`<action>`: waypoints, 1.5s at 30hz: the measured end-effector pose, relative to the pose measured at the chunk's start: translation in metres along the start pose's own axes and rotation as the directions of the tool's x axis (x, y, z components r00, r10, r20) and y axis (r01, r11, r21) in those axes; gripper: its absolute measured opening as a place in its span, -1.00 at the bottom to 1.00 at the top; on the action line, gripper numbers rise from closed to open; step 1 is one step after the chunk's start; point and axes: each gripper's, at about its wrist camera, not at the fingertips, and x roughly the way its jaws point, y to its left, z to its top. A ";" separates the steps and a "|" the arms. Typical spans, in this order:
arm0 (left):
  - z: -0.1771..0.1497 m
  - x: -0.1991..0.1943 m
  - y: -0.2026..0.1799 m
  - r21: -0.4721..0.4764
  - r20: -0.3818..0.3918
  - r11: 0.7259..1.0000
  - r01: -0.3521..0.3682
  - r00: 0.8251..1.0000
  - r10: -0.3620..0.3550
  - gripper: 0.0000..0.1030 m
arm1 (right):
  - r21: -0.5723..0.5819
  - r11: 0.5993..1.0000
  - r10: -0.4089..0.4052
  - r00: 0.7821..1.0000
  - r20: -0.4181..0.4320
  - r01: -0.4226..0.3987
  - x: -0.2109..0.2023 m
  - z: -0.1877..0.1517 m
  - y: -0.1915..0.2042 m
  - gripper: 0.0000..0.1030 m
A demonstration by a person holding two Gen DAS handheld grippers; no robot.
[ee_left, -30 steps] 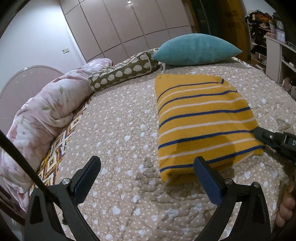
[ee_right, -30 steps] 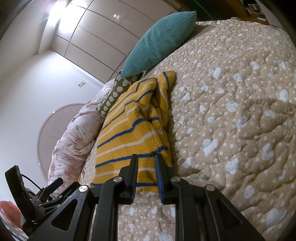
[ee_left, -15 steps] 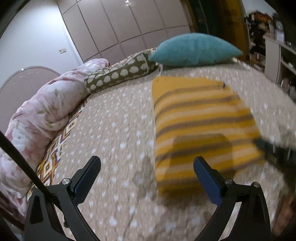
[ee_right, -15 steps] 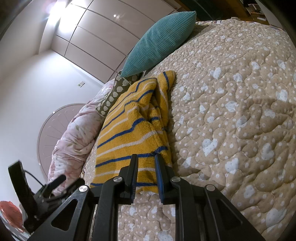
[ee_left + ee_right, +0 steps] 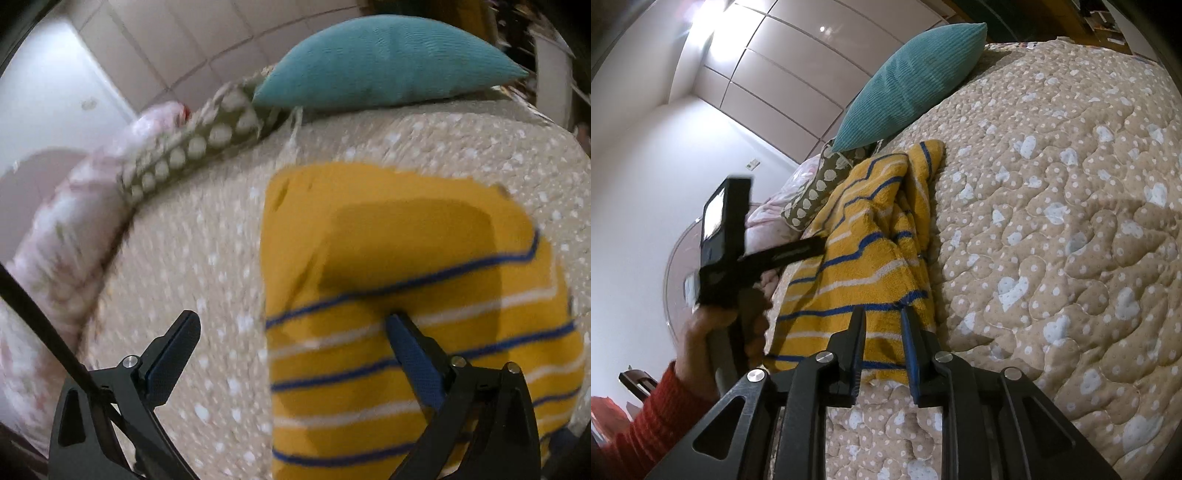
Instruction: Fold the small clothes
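A yellow garment with blue and white stripes [image 5: 413, 258] lies folded on the beige dotted bed quilt [image 5: 207, 266]. My left gripper [image 5: 291, 325] is open and empty, low over the garment's left edge, with its right finger [image 5: 406, 339] over the cloth. In the right wrist view the garment [image 5: 864, 243] lies ahead, and the left gripper [image 5: 798, 251] held by a hand hovers over its left side. My right gripper [image 5: 882, 317] is nearly closed with a narrow gap, at the garment's near edge; I cannot tell if it pinches cloth.
A teal pillow [image 5: 384, 62] and a green patterned pillow [image 5: 207, 140] lie at the head of the bed. A pink floral duvet [image 5: 66, 236] is bunched along the left side. White wardrobe doors [image 5: 783, 66] stand behind the bed.
My left gripper has moved forward and right, from the garment's near left corner up over its left side. The right gripper has not moved.
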 end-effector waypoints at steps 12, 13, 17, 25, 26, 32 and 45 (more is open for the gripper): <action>0.058 0.027 -0.059 0.097 -0.034 0.995 -0.019 0.999 0.022 0.92 | -0.036 0.999 -0.001 1.000 0.016 0.001 -0.006 0.000 0.006 -0.31; 0.062 0.030 -0.064 0.117 -0.030 0.992 -0.039 0.999 0.042 0.92 | -0.037 0.999 0.000 1.000 0.014 0.000 -0.007 0.001 0.006 -0.31; 0.068 0.030 -0.068 0.145 0.005 0.986 -0.078 0.997 0.078 0.91 | -0.034 0.999 0.012 1.000 0.011 -0.012 -0.006 0.001 0.005 -0.25; 0.010 -0.056 0.003 -0.107 0.154 0.989 0.105 0.984 -0.088 0.83 | -0.098 0.994 -0.053 0.997 0.049 0.057 -0.014 -0.003 0.019 -0.20; -0.005 -0.075 0.014 -0.124 0.197 0.986 0.109 0.977 -0.083 0.83 | -0.120 0.989 -0.073 0.995 0.063 0.081 -0.016 -0.005 0.025 -0.18; -0.103 -0.182 0.070 -0.215 0.448 0.976 -0.012 0.887 0.110 1.00 | -0.271 0.937 -0.195 0.974 0.114 0.219 -0.023 -0.024 0.062 0.04; -0.198 -0.233 0.102 -0.234 0.435 0.972 0.038 0.898 0.070 1.00 | -0.362 0.900 -0.189 0.965 0.181 0.244 -0.002 0.014 0.130 0.04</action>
